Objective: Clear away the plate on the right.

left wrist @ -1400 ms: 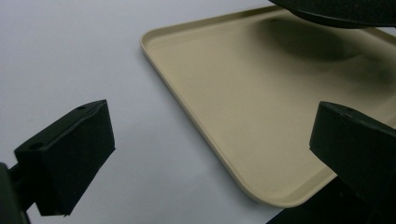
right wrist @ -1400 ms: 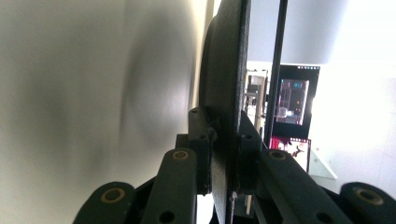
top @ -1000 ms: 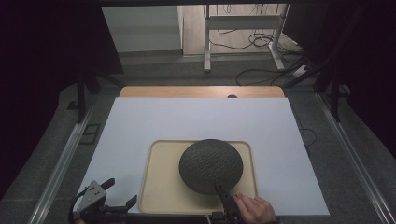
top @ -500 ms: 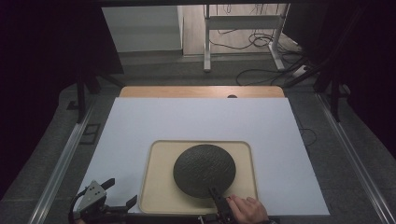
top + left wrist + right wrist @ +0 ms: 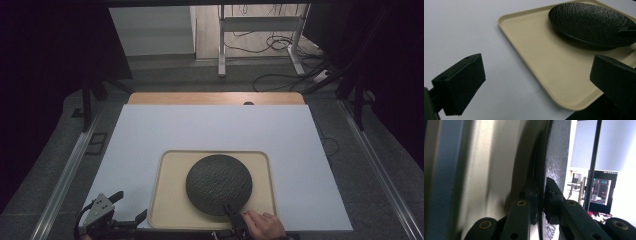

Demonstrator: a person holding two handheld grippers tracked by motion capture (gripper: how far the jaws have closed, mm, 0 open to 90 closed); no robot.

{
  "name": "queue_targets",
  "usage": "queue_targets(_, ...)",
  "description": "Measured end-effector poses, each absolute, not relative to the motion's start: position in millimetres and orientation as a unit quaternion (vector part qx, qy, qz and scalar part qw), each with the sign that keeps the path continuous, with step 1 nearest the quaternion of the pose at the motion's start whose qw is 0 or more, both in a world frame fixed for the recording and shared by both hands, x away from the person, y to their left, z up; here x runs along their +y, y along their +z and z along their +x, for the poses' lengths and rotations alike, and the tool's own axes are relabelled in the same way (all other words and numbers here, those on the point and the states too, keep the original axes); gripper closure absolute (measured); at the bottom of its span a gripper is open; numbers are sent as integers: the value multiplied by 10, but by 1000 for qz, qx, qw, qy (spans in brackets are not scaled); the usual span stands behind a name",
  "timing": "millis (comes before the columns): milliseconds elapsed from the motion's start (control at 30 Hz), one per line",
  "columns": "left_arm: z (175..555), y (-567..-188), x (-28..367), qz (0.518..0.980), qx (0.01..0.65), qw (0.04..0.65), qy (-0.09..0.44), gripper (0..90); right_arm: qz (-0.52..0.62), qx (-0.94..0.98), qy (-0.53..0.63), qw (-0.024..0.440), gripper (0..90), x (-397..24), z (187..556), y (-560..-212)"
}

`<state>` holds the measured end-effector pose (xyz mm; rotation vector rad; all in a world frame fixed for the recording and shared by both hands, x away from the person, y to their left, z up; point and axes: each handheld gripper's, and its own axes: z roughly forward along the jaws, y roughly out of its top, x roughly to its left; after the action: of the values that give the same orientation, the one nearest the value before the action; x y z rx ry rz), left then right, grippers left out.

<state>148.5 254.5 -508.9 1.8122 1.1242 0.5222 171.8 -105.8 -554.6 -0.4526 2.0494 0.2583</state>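
Right gripper (image 5: 231, 212), high view: clamped on the near rim of the round black textured plate (image 5: 218, 184), which sits on the beige plastic tray (image 5: 170, 200). Thin edge grip, so the plate could pivot or slip when lifted.

Left gripper view: left gripper (image 5: 536, 82) jaws wide, empty, near the tray corner; a snag risk if it drifts.

Right gripper view: pads pinch just the rim (image 5: 541, 202).
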Motion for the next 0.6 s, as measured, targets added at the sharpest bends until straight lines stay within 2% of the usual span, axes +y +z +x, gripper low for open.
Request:
queue_targets(267, 1490, -5093, 2536, 737, 455, 453, 210, 0, -168, 858, 128, 469, 793, -1065, 1754, -5550)
queue_targets(333, 1492, -5095, 2536, 738, 455, 452, 210, 0, -151, 856, 111, 481, 775, -1067, 1738, -5521)
queue_targets(600, 1492, -5096, 2536, 738, 455, 452, 209, 0, -135, 861, 119, 476, 704, -1071, 1767, -5487)
